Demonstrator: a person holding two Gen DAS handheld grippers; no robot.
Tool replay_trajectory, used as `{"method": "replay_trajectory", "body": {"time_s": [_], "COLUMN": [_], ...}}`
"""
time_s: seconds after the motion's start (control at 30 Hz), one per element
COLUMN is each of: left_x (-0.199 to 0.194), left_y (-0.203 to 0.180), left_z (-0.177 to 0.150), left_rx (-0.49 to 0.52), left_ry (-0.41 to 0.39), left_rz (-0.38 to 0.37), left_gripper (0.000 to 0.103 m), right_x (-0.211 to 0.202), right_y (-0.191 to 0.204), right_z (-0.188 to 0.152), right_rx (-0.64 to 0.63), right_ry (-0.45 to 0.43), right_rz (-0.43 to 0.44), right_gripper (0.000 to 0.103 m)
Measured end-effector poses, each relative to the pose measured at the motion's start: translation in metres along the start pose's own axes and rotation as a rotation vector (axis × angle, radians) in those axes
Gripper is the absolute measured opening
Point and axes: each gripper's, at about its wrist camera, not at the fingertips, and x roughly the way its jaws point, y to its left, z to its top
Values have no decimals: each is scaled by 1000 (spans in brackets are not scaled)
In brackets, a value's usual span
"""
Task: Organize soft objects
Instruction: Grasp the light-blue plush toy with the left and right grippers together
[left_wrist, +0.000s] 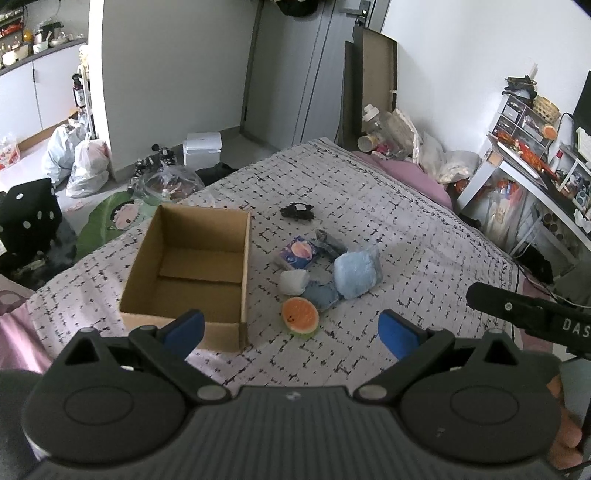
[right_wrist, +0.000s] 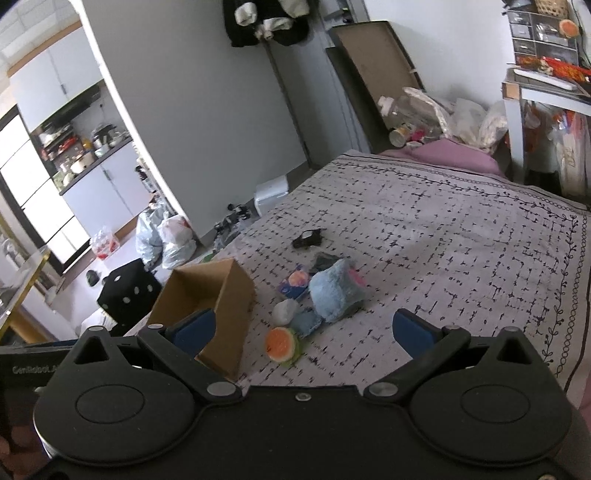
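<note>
both grippers' fingers open, holding nothing; we hover over the bed (left_wrist: 406, 221), soft toys (left_wrist: 356, 271) clustered beside the empty box (left_wrist: 192, 266) for loading.

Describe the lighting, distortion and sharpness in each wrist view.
Left wrist view: soft daylight, faint shadows, the cardboard box interior dim; fisheye bends the walls; the watermelon toy reads sharp. Right wrist view: the bright kitchen window at left is blown out, the frame tilts, and the blue plush and the bedspread look slightly soft.
</note>
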Motion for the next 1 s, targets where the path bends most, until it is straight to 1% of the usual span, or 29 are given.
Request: {"method": "replay_trajectory", "body": {"time_s": [0.3, 0.33, 0.37, 0.4, 0.43, 0.5, 0.63, 0.8, 0.93, 1.0], "left_x": [40, 44, 49, 54, 59, 69, 90, 115, 134, 145], "left_y": [-12, -12, -14, -16, -18, -22, -29, -32, -34, -36], "left_z": [15, 16, 18, 21, 24, 31, 39, 46, 51, 55], "left_rx": [4, 5, 9, 17, 27, 40, 61, 16, -10, -20], "left_ry": [38, 37, 33, 30, 27, 20, 40, 73, 76, 81], "left_rz": [-31, -37, -43, -47, -47, -49, -43, -57, -53, -57], "left_gripper": [98, 98, 98, 98, 98, 98, 97, 93, 89, 82], "right_x": [34, 39, 42, 46, 51, 59, 69, 78, 86, 89], "right_y": [-27, -31, -34, -39, -44, -57, -68, -75, -80, -83], "right_z": [11, 11, 11, 9, 9, 8, 10, 12, 14, 14], "right_rx": [93, 104, 110, 120, 145, 216, 260, 283, 299, 315], "right_ry": [11, 2, -17, -31, -25, -15, -24, -71, -86, -84], "right_rz": [-13, -16, -19, -28, -37, -30, -25, 9, 36, 56], "right_gripper": [102, 100, 97, 96, 96, 92, 92, 91, 90, 87]}}
